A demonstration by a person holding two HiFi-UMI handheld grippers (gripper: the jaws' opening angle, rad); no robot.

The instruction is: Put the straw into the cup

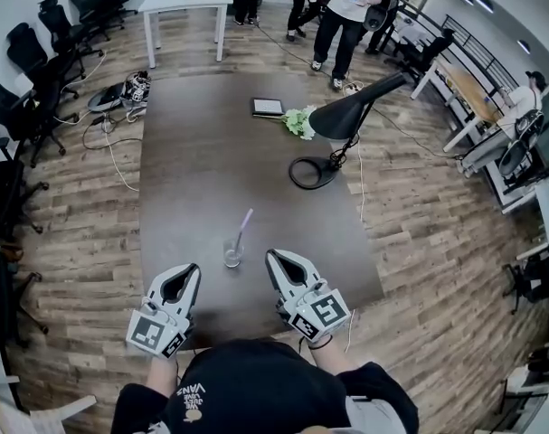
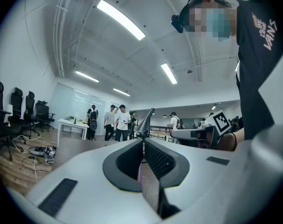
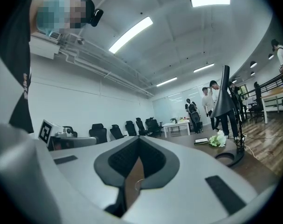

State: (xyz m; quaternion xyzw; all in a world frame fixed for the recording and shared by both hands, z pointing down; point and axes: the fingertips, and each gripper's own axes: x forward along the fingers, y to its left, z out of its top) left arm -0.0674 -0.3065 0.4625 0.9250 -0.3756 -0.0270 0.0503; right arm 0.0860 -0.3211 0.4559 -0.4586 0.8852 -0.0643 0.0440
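- Log right gripper with jaws pressed together and nothing between them; log left gripper the same, closed and empty.
- Confirm in both gripper views: ribbed pads meeting at the tip, no straw caught.
- Judge insertion as apparently done: find straw standing in cup, lower end inside the glass, upper end leaning away toward the far right.
- Treat step in hand as clearing off and resting; hold both tips short of the cup, touching neither glass nor straw.
- Avoid any sideways sweep through the gap between the tips, since a light clear cup probably tips easily.
- Draw straight back toward the body if more clearance is wanted; avoid passing over the leaning straw.
- Keep jaws closed near the glass for a narrower profile.
- Record pose: both grippers level, pointing away from the body, marker cubes nearest the chest, tips angled slightly toward each other, one on each side of the cup.
- Place cup near the close edge of the dark counter, between the two tips.
- Leave the far half alone: desk lamp, flowers and tablet, all well apart from the cup.
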